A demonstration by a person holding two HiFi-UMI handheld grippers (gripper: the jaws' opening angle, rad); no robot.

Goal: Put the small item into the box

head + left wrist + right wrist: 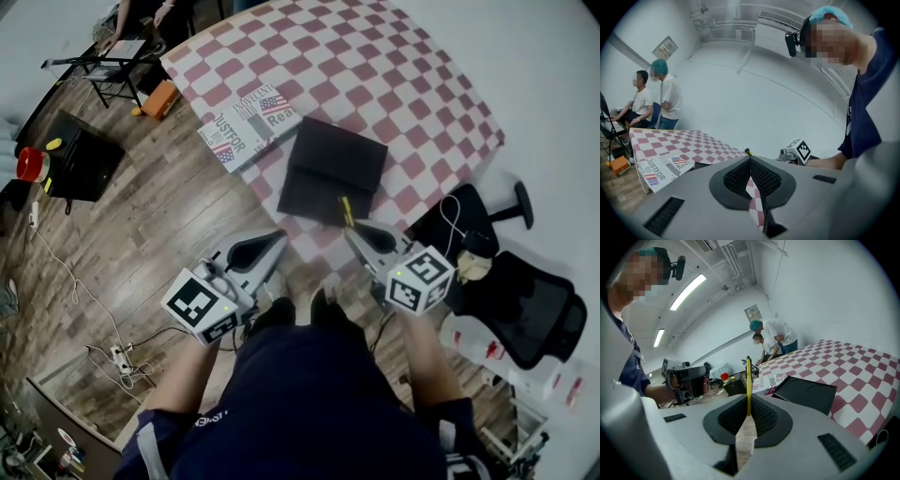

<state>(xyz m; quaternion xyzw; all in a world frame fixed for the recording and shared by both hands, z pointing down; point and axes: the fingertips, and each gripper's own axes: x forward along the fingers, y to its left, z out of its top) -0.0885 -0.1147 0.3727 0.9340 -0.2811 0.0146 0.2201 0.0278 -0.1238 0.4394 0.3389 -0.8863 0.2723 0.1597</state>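
A flat black box [330, 169] lies shut on the red-and-white checkered table [412, 84], also seen in the right gripper view [806, 392]. My right gripper [350, 227] is shut on a thin yellow stick with a dark tip [345, 210], which stands upright between its pads [748, 383]. It hovers at the table's near edge, just short of the box. My left gripper [279, 237] is shut with nothing in it [750, 159], to the left of the right one, near the same table edge.
A printed carton [248, 124] lies left of the black box. Off the table stand a black office chair [525, 309], a black case [80, 155] with a red can [30, 164], and cables with a power strip [120, 354]. Two people [658, 96] stand at the table's far end.
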